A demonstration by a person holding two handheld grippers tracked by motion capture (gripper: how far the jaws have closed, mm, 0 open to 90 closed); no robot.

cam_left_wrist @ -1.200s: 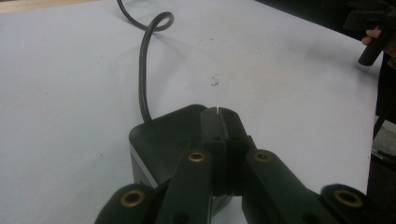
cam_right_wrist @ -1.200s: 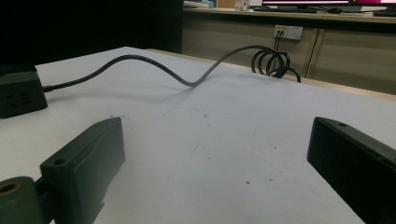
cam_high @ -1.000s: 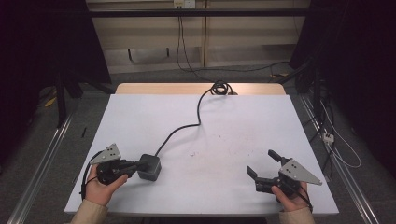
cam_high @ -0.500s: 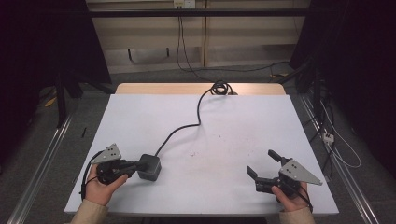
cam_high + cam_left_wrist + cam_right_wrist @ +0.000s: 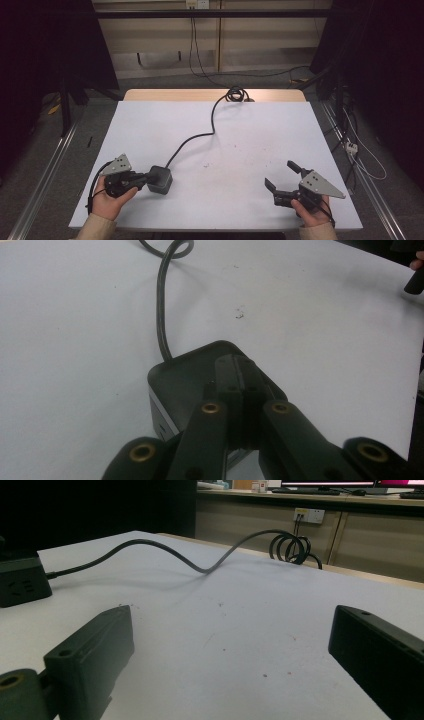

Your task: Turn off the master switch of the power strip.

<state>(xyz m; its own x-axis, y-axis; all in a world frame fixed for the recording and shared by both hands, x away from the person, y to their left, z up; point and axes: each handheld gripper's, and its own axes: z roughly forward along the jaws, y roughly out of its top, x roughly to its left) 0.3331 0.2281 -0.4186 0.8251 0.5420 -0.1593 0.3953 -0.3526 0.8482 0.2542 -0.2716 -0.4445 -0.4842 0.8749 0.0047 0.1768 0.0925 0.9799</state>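
Trouble could come from the long black cord (image 5: 200, 134): if the left claw (image 5: 142, 179), jaws pressed together on top of the black plug box (image 5: 160, 180) near the counter's (image 5: 250, 150) front left corner, pushes hard, the box may slide. The right claw (image 5: 284, 177) hangs wide open, holding nothing, well apart from the box.

Dark grey power cube (image 5: 159, 179) with black cord (image 5: 200, 135) on white table (image 5: 250, 130) flecked with dark specks; black grippers, left (image 5: 141, 178) and right (image 5: 282, 178), grey plates atop.
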